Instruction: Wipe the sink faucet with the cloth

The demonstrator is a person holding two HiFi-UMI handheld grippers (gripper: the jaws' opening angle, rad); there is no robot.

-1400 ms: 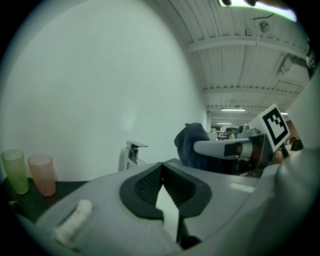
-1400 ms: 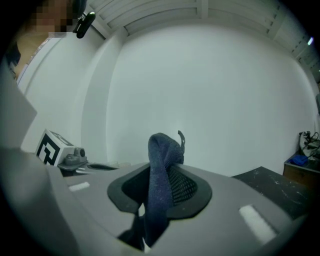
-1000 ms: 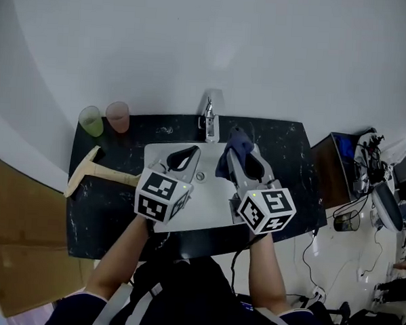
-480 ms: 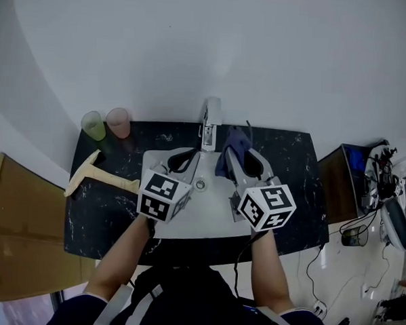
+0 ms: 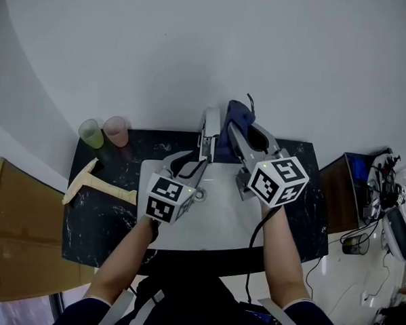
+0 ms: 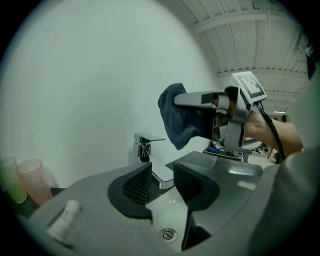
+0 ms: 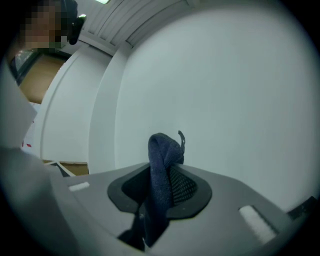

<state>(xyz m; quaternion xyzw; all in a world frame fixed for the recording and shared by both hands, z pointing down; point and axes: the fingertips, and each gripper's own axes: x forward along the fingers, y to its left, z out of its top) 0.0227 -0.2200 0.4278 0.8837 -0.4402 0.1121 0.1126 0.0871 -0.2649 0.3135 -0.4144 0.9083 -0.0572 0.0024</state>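
The chrome faucet (image 5: 209,128) (image 6: 144,148) stands at the back of the white sink (image 5: 217,224). My left gripper (image 5: 193,163) (image 6: 162,176) sits low over the basin, pointing at the faucet. Its jaws have just been opening and now stand apart with nothing gripped; the spout shows through the gap, just beyond the tips. My right gripper (image 5: 242,130) (image 7: 162,192) is raised to the right of the faucet, above its top, and is shut on a dark blue cloth (image 5: 234,118) (image 6: 177,117) (image 7: 162,170). The cloth hangs from the jaws close to the wall.
A green cup (image 5: 90,133) (image 6: 7,177) and a pink cup (image 5: 115,130) (image 6: 32,179) stand at the back left of the black counter (image 5: 101,221). A wooden-handled tool (image 5: 97,181) lies left of the sink. Cardboard (image 5: 16,237) leans at the far left. The drain (image 6: 168,234) is in the basin floor.
My right gripper has lifted the cloth from beside the basin up toward the wall, above the faucet. My left gripper has moved forward toward the faucet.
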